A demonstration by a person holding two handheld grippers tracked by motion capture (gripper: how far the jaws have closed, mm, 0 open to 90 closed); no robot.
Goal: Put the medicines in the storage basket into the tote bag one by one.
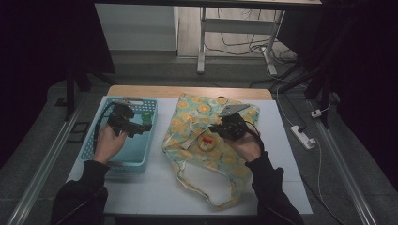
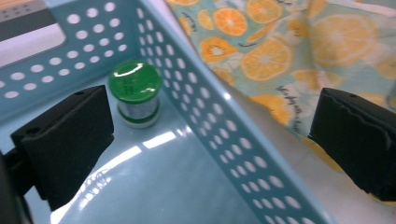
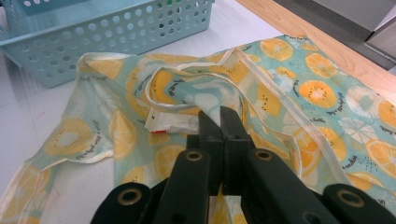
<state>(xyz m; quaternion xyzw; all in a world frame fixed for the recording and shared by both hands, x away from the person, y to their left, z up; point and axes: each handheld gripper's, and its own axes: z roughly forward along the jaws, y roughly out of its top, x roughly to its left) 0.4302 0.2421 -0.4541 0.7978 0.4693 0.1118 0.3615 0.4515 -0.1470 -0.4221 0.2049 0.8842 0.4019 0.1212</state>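
Bag (image 1: 197, 136) pinched by right gripper (image 3: 219, 116).
Its jaws are clenched on the fabric; left gripper (image 2: 210, 135) hangs released over the basket (image 2: 224, 121), near a jar (image 2: 135, 93).

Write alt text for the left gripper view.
Open black jaws straddle the perforated wall of a light blue basket; a small green-lidded jar stands inside near the left jaw, and an orange-slice print bag lies outside.

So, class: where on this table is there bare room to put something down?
Free: the white table strip between the blue basket and the fruit-print bag, the near edge left of the bag's handle, and the far right side. Inside the basket, the floor near the green-lidded jar is bare. The middle is crowded.
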